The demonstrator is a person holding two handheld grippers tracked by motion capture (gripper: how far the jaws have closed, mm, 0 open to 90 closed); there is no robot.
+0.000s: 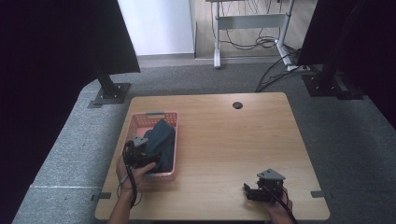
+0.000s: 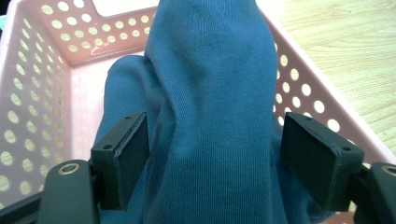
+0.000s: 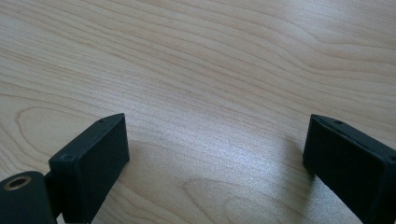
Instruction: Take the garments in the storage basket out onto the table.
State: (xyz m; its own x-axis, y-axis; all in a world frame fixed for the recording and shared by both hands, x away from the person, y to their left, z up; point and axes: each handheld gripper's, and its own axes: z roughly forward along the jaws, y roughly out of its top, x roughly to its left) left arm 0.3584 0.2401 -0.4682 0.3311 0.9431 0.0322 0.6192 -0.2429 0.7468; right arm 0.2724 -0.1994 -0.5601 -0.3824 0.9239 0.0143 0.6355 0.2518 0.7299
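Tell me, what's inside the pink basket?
A blue cloth lies bunched inside the pink basket, with the left tongs open around a fold of it. Bare basket floor shows beside the cloth. Whatever is under the cloth is covered.

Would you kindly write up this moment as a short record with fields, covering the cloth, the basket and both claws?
work in hand: blue cloth in the pink perforated basket
cloth state: bunched, rising above the basket rim
basket place: left part of the wooden table, near the front edge
left claw: jaws apart, one on each side of a cloth fold, not closed on it
right claw: jaws wide apart over bare wood, holding nothing
right claw place: front right of the table, away from the basket
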